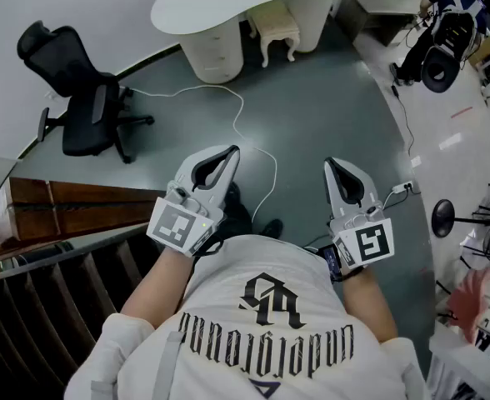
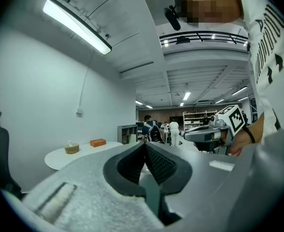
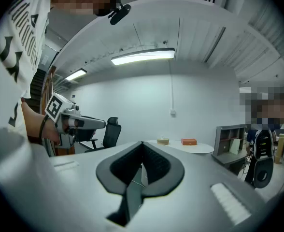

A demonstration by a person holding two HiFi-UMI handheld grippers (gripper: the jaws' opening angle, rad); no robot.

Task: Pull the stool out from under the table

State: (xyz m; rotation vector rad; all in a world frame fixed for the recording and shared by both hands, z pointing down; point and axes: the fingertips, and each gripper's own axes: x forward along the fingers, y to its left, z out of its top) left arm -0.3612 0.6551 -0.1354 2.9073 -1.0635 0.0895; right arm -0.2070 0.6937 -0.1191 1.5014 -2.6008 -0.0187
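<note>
A cream stool (image 1: 277,25) with curved legs stands tucked under the white rounded table (image 1: 228,2) at the far end of the grey floor. My left gripper (image 1: 232,151) and right gripper (image 1: 328,164) are held side by side in front of my chest, far short of the stool. Both are shut, jaws meeting at the tips with nothing between them. In the left gripper view the left gripper (image 2: 144,144) points level at the table (image 2: 86,152); the right gripper (image 3: 142,143) faces the table (image 3: 188,147) too. Neither gripper view shows the stool.
A black office chair (image 1: 82,98) stands at the left near the wall. A wooden stair and dark railing (image 1: 62,223) run along my left. A white cable (image 1: 245,132) snakes across the floor. A person with a backpack (image 1: 441,44) and a black stand base (image 1: 443,217) are at the right.
</note>
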